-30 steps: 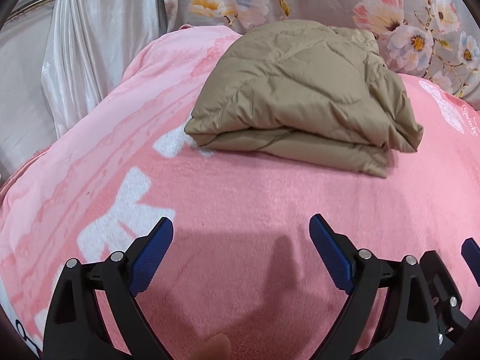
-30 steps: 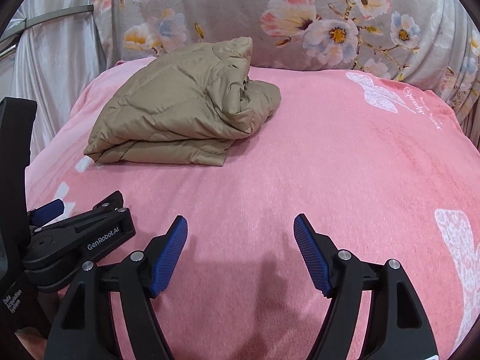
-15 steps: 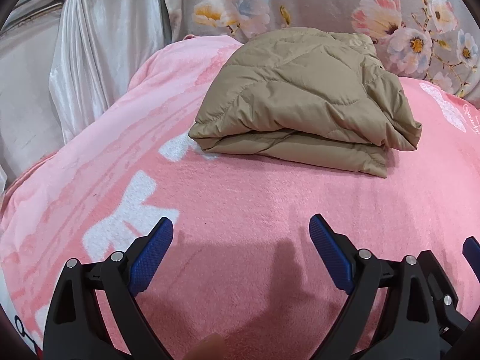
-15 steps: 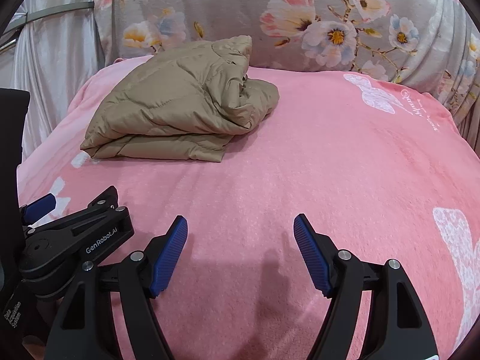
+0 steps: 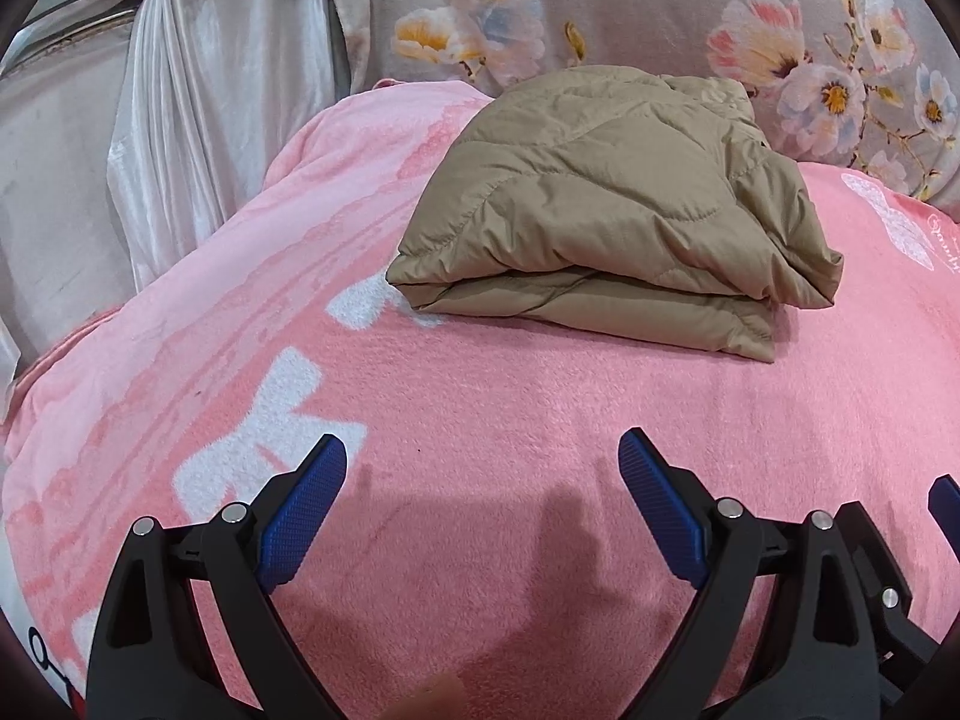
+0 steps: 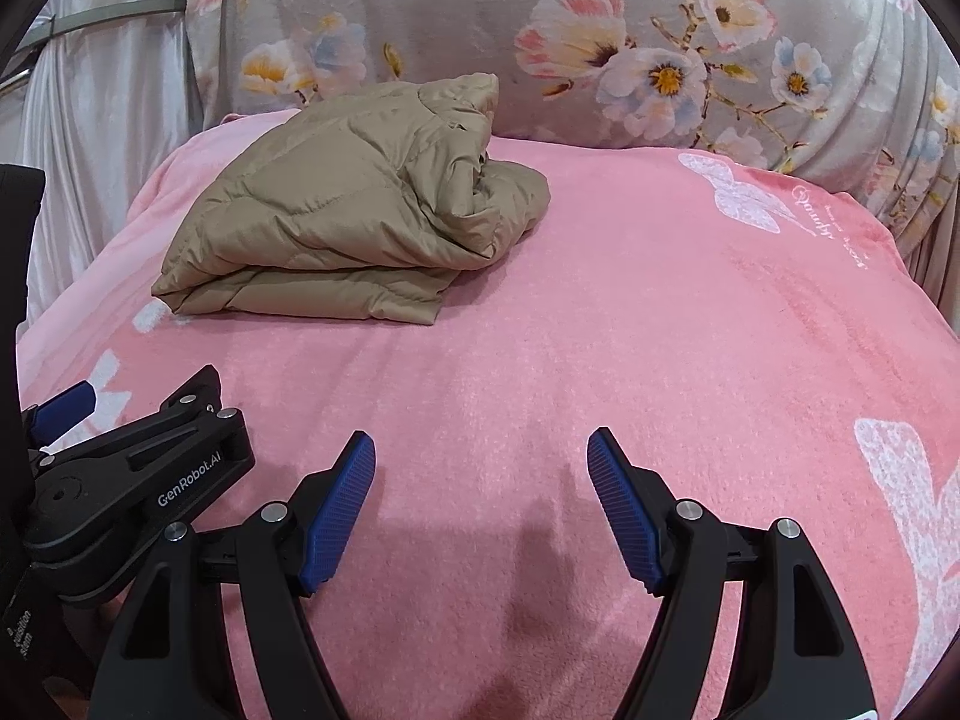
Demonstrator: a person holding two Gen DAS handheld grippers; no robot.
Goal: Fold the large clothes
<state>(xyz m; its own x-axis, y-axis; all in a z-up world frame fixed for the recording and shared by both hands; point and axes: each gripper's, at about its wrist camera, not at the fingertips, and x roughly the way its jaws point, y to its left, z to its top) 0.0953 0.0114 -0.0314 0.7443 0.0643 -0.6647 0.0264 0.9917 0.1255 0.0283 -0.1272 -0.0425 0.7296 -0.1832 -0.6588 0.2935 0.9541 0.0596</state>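
A tan quilted jacket [image 5: 612, 222] lies folded in a thick bundle on the pink blanket [image 5: 480, 420], toward the far side. It also shows in the right wrist view [image 6: 354, 222] at upper left. My left gripper [image 5: 483, 474] is open and empty, hovering over the blanket well short of the jacket. My right gripper [image 6: 480, 468] is open and empty, over bare blanket to the right of the jacket. The left gripper's body [image 6: 132, 468] shows at the left edge of the right wrist view.
A grey floral cloth [image 6: 600, 42] rises behind the bed. White satin curtains [image 5: 180, 120] hang at the left. The blanket has white bow prints [image 6: 912, 510] and drops off at its left and right edges.
Both grippers have drawn back and tilted slightly, so the jacket sits a little farther and higher in view. The jacket has not moved. Both stay open.
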